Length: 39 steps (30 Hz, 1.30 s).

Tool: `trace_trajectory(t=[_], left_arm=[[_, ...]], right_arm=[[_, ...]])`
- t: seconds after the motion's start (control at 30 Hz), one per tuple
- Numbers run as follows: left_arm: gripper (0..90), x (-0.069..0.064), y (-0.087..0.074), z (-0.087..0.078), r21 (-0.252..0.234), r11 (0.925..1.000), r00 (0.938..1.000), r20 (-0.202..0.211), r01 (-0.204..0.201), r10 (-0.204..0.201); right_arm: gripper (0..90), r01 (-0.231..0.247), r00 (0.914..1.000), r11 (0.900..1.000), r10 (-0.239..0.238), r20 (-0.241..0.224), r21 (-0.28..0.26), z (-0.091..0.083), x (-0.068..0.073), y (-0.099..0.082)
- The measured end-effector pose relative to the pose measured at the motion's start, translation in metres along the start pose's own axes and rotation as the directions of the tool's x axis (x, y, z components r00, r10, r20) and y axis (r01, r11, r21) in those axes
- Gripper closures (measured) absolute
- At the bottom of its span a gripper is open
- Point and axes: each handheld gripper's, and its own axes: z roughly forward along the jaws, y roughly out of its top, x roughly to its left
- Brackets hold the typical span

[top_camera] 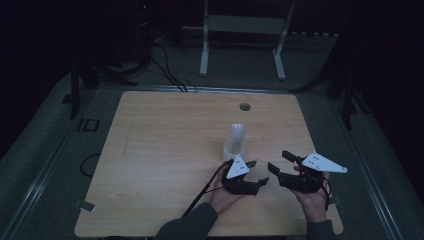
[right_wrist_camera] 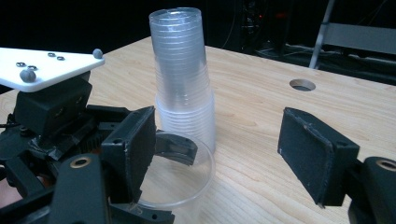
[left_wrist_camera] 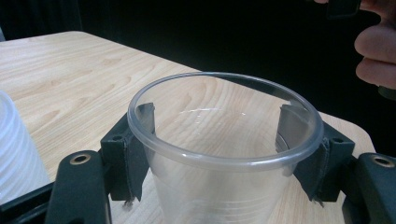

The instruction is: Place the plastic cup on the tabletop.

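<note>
- Left gripper (top_camera: 254, 176): black two-jaw tool under a white three-cornered plate, at about 6 o'clock on the table (top_camera: 165, 150). Its padded jaws press from outside on opposite walls of a single cup (left_wrist_camera: 224, 154), just under the rim; the cup stands mouth-up, probably so it keeps its shape and can be set down upright.
- Single cup: thin clear plastic, round rolled rim, faint ribs on the wall, tapering downward; it sits between the left jaws, just at 5 o'clock from the cup stack (right_wrist_camera: 183, 79).
- Cup stack: many nested clear cups, mouth-down, a ribbed column near table centre; likely the supply.
- Right gripper (right_wrist_camera: 219, 154): jaws spread wide, nothing between them, at 5 o'clock, apparently waiting.
- Table: pale wood grain, matt, rounded corners, with a round cable hole (top_camera: 244, 106) at 12 o'clock.
</note>
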Motion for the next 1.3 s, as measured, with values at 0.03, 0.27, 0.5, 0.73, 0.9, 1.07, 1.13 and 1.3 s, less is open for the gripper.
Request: trace_trajectory(t=[0.03,0.27,0.5,0.73,0.9,1.07,1.13,1.3], left_arm=[[29.0,0.0,-0.001,0.001,0.002,1.0,1.0,0.002,-0.003,0.003],[28.7,0.0,-0.004,0.003,0.011,0.9999,1.0,-0.002,-0.006,0.006],[28.3,0.0,-0.006,0.005,0.018,0.9997,0.9999,-0.002,-0.016,0.016],[27.3,-0.001,-0.008,0.005,0.025,0.9995,0.9998,-0.008,-0.017,0.017],[26.9,-0.001,-0.009,0.004,0.035,0.9992,0.9998,-0.006,-0.019,0.02],[25.4,-0.002,-0.01,0.005,0.057,0.998,0.9996,-0.009,-0.027,0.028],[24.2,-0.004,-0.011,0.005,0.062,0.9975,0.9993,-0.011,-0.034,0.035],[21.4,-0.003,-0.011,0.005,0.07,0.9972,0.9995,-0.013,-0.028,0.029]], right_arm=[[27.7,0.0,1.0,1.0,0.0,0.0,0.0,0.0,0.0,0.0],[27.8,0.001,1.0,1.0,-0.001,-0.003,0.002,0.001,0.0,0.0],[27.8,0.002,1.0,1.0,-0.002,-0.003,0.001,0.001,0.0,-0.001],[27.8,0.001,1.0,1.0,-0.001,-0.003,0.003,0.001,0.0,-0.001],[27.8,0.001,1.0,1.0,-0.001,-0.003,0.003,0.001,-0.001,-0.001],[27.8,0.001,1.0,1.0,-0.001,-0.005,0.005,0.001,0.0,-0.001],[27.7,0.0,1.0,1.0,0.0,-0.005,0.005,0.001,0.0,-0.001],[27.7,0.0,1.0,1.0,0.0,-0.005,0.005,0.001,0.0,-0.001]])
